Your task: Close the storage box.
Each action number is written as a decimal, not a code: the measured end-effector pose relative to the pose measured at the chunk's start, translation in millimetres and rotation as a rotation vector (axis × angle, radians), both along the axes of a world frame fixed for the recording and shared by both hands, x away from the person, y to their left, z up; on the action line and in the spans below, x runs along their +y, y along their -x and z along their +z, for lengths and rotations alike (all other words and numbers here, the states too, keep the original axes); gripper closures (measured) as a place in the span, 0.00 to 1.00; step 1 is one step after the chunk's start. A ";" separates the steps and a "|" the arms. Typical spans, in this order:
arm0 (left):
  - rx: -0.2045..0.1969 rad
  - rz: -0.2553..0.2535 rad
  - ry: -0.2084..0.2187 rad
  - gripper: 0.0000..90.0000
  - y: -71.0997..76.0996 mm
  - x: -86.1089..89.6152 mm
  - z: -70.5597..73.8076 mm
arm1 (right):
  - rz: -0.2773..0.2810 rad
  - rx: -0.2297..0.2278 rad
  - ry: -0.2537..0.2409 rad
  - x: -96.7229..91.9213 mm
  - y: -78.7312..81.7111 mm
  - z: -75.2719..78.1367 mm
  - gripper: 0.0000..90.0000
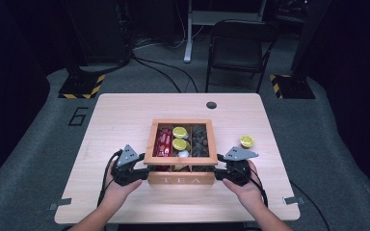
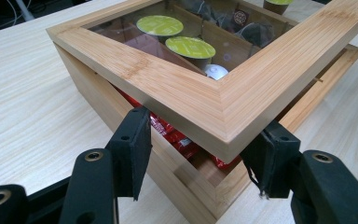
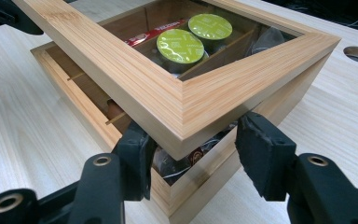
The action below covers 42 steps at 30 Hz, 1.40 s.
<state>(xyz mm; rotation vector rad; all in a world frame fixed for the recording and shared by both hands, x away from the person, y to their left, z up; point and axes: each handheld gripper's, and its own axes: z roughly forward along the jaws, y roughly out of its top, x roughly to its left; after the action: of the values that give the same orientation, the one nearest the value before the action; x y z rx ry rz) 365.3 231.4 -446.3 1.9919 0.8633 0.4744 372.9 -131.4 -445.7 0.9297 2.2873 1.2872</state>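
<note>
A wooden tea box [image 1: 180, 180] marked TEA stands near the table's front edge. Its glass-windowed lid [image 1: 180, 122] is tilted a little off the box at the front. Inside lie red packets [image 2: 177, 137], green-topped capsules [image 3: 181, 45] and dark tea bags [image 1: 200, 139]. My left gripper [image 2: 203, 126] is at the front left corner [image 2: 223, 109] of the lid, shut across it. The right gripper [image 3: 193, 135] straddles the front right corner [image 3: 182, 112]; its jaws stand just below and beside the wood without clearly pressing.
One green-topped capsule [image 1: 246, 141] sits on the table to the right of the box. A round cable hole [image 1: 211, 105] is at the table's far edge. A black chair [image 1: 236, 48] stands beyond the table.
</note>
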 end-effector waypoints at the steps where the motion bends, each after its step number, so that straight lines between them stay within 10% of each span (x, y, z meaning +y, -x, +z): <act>1: -0.001 0.001 0.003 0.50 0.2 0.0 -0.6 | 0.004 -0.004 0.006 -0.4 0.2 -0.2 0.52; 42: 0.041 0.001 0.014 0.43 10.9 -0.9 -18.0 | 0.001 0.062 0.020 2.0 8.0 -13.8 0.41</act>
<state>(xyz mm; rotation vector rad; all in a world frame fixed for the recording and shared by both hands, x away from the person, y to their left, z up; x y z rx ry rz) 354.4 230.5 -464.3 1.9951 0.8904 0.4282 364.9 -129.3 -459.5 0.9738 2.3435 1.2503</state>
